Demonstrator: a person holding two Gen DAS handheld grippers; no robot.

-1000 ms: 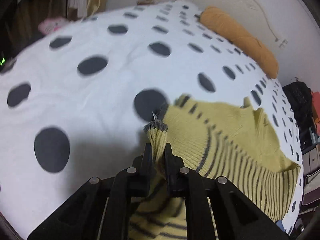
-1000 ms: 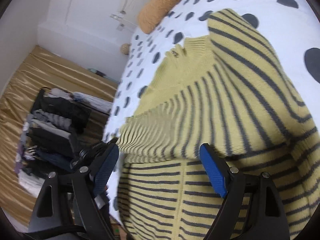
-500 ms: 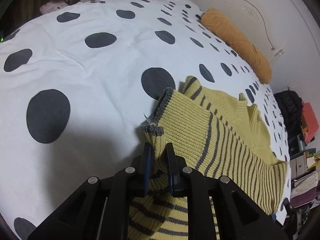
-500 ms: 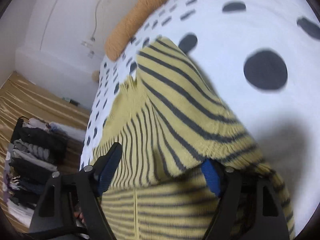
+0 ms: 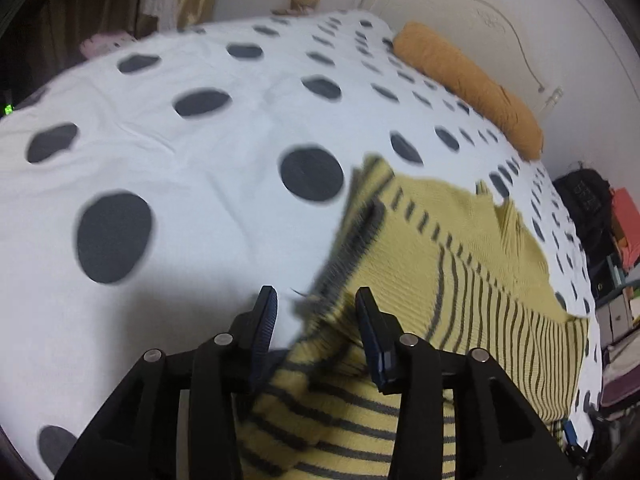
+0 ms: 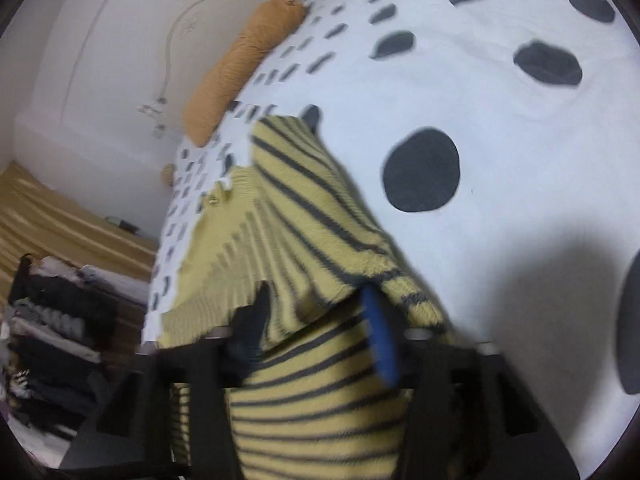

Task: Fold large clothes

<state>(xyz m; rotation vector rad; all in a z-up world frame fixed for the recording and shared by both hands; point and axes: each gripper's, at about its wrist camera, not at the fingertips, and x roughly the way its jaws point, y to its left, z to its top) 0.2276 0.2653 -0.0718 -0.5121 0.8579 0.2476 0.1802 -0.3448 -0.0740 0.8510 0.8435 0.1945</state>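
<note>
1. A yellow sweater (image 5: pixel 460 248) with dark stripes is spread on a white bedspread (image 5: pixel 180 184) printed with dark dots.
2. The sweater is seen near the foot of the bedspread, well apart from the orange pillow (image 5: pixel 468 84) lying at its far end by the wall.
3. The left gripper (image 5: pixel 316 312) is being opened; a blurred, dark-edged cuff of the sweater is seen between its jaws, and neither pad is pressed on it.
4. The right gripper (image 6: pixel 316 320) is held fairly wide, with a fold of the sweater draped between its jaws; whether the blue pads (image 6: pixel 380 340) press on the knit cannot be told because of blur.
5. Stacked clothes (image 6: pixel 60 312) are seen on the floor beside the bedspread, in the right wrist view.
</note>
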